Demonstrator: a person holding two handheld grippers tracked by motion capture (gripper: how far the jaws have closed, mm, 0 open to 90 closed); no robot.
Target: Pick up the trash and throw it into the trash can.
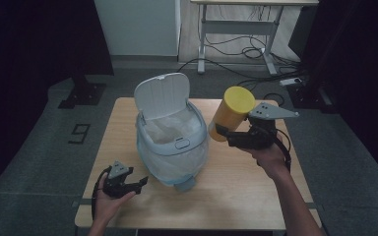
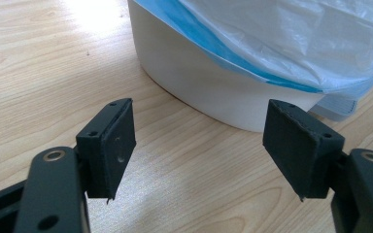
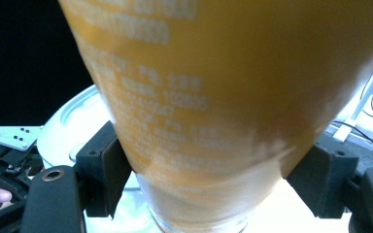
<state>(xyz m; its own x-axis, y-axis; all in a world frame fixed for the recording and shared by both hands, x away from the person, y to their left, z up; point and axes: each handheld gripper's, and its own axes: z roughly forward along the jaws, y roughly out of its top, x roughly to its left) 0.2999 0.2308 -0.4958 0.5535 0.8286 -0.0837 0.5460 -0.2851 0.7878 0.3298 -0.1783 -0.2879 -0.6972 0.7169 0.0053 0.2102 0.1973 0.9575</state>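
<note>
Beside the bin (image 1: pixel 172 142), right claw (image 1: pixel 220 131) raised, clamped on tilted yellow canister (image 1: pixel 231 113), left claw (image 1: pixel 140 183) apart, seemingly resting low.

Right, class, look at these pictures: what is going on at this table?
A person works at a wooden table with a gripper in each hand. The right gripper is shut on a yellow canister, held tilted in the air just right of a small white bin. The bin's flip lid stands open and a plastic liner sits inside it. The left gripper rests near the bin's base with its jaws open and nothing between them.
</note>
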